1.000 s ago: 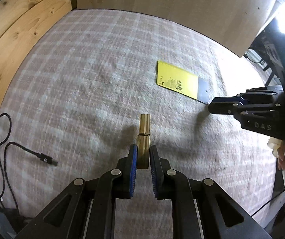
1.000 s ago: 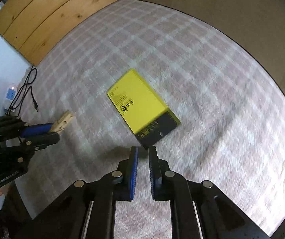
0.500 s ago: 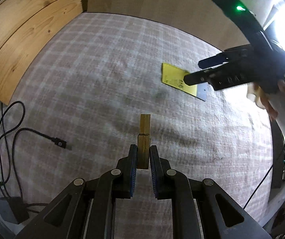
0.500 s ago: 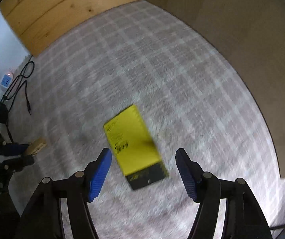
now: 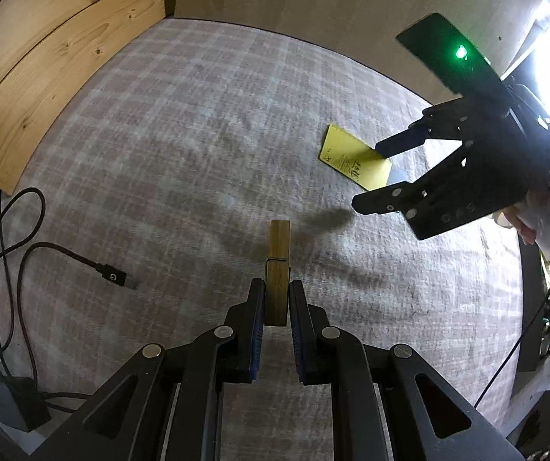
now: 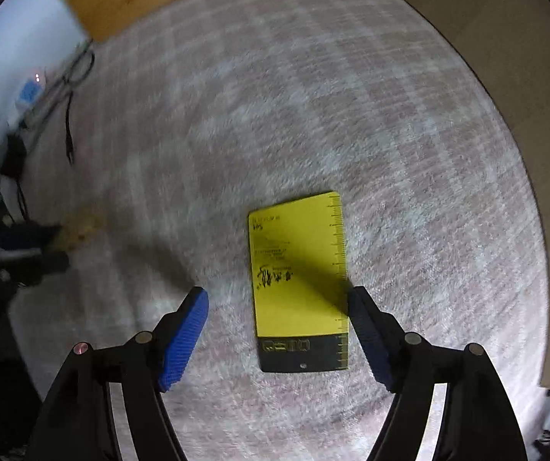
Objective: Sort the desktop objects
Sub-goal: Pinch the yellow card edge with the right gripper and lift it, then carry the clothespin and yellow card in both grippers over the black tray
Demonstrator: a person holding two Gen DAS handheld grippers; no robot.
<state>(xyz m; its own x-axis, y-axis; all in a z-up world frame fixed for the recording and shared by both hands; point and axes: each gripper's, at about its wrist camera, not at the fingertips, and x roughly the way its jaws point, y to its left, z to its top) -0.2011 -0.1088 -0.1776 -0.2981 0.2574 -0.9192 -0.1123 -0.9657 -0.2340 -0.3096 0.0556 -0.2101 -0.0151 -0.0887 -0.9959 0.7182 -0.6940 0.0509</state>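
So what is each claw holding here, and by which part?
Left claw grips the wooden clothespin by its near end. Right claw holds nothing; it is opening above the yellow card.

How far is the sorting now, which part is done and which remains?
Nothing looks sorted yet. The left gripper holds the clothespin above the cloth. The right gripper hangs over the yellow card, jaws opening, not touching it. Left: grasp the card and place both things.

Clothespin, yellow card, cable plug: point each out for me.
clothespin (image 5: 277, 269), left wrist view, its wooden middle.
yellow card (image 6: 298, 269), right wrist view, its printed face.
cable plug (image 5: 113, 277), left wrist view, its black housing.
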